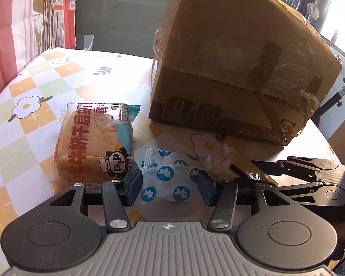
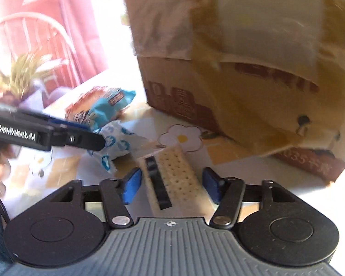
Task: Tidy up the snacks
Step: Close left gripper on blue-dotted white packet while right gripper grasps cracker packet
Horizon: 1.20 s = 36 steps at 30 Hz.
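The left tool (image 1: 170,185) is spread around a blue-printed candy packet (image 1: 168,179), its pads not visibly pressing. The right tool (image 2: 172,187) is parted around a cracker pack (image 2: 174,174). Bare worktop (image 1: 16,138) is seen at left; a cardboard box (image 1: 237,69) crowds the upper right.

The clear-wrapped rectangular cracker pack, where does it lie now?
The clear-wrapped rectangular cracker pack lies between the right gripper's open jaws, before the brown cardboard box.

1. The bench (image 1: 34,87) wears a checked cloth with white flowers.
2. A cardboard box (image 1: 230,69) stands on it, ahead of the left gripper (image 1: 170,184) and to its right.
3. A wrapped bread loaf (image 1: 92,142) lies ahead-left of that gripper.
4. A blue-spotted packet (image 1: 170,179) lies between its pads.
5. A cracker pack (image 2: 177,174) lies between the right gripper's (image 2: 171,184) pads.
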Tool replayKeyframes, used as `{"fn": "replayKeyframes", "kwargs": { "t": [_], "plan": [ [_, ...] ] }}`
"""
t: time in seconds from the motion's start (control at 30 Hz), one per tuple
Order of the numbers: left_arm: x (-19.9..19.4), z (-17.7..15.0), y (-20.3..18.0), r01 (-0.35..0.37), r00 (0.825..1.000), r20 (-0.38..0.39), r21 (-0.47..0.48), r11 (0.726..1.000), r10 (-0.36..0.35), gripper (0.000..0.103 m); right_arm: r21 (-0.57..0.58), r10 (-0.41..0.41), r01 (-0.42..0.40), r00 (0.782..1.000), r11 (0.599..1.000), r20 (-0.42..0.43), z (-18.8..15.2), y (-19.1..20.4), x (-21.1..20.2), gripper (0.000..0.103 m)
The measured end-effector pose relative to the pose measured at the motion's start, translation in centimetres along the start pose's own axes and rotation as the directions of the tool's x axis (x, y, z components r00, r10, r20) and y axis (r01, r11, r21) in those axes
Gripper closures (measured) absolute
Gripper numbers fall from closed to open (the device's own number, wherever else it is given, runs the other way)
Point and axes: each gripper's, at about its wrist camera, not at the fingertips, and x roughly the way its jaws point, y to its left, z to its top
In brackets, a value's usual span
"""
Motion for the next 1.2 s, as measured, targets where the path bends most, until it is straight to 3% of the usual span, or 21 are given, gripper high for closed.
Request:
{"fn": "replayKeyframes", "kwargs": {
  "t": [0.1,0.17,0.23,0.43,0.57,0.7,1.2],
  "plan": [
    [0.6,0.3,-0.3,-0.003,1.0,0.006,0.005,1.0,0.003,0.043,0.018,-0.025,0.025,1.0,1.0,0.007,-0.5,-0.8,-0.5,0.052],
    [1.4,0.5,-0.8,-0.005,1.0,-0.007,0.016,1.0,0.005,0.033,0.04,-0.06,0.059,0.998,0.997,0.016,-0.8,-1.6,-1.3,0.052],
    [2.2,0.4,-1.4,-0.014,1.0,-0.018,0.016,1.0,0.014,0.032,0.072,-0.101,0.099,0.994,0.993,0.029,-1.0,-2.4,-2.5,0.052],
    [2.4,-0.9,-3.5,-0.064,0.997,0.042,0.051,0.997,0.062,0.038,0.109,-0.172,0.166,0.984,0.98,0.048,-2.7,-4.1,-4.8,0.052],
    [1.6,-2.3,-4.4,-0.027,0.999,0.047,0.014,1.0,0.027,0.043,0.146,-0.2,0.188,0.977,0.971,0.079,-3.7,-4.9,-6.0,0.052],
    [1.4,-3.6,-5.2,0.009,0.999,0.046,0.021,1.0,-0.01,0.043,0.137,-0.201,0.189,0.976,0.972,0.081,-3.6,-5.3,-5.7,0.052],
    [1.5,-4.2,-6.0,-0.024,0.997,0.071,0.089,0.996,0.018,0.04,0.105,-0.204,0.193,0.974,0.976,0.099,-3.8,-5.0,-5.5,0.05]
  ]
}}
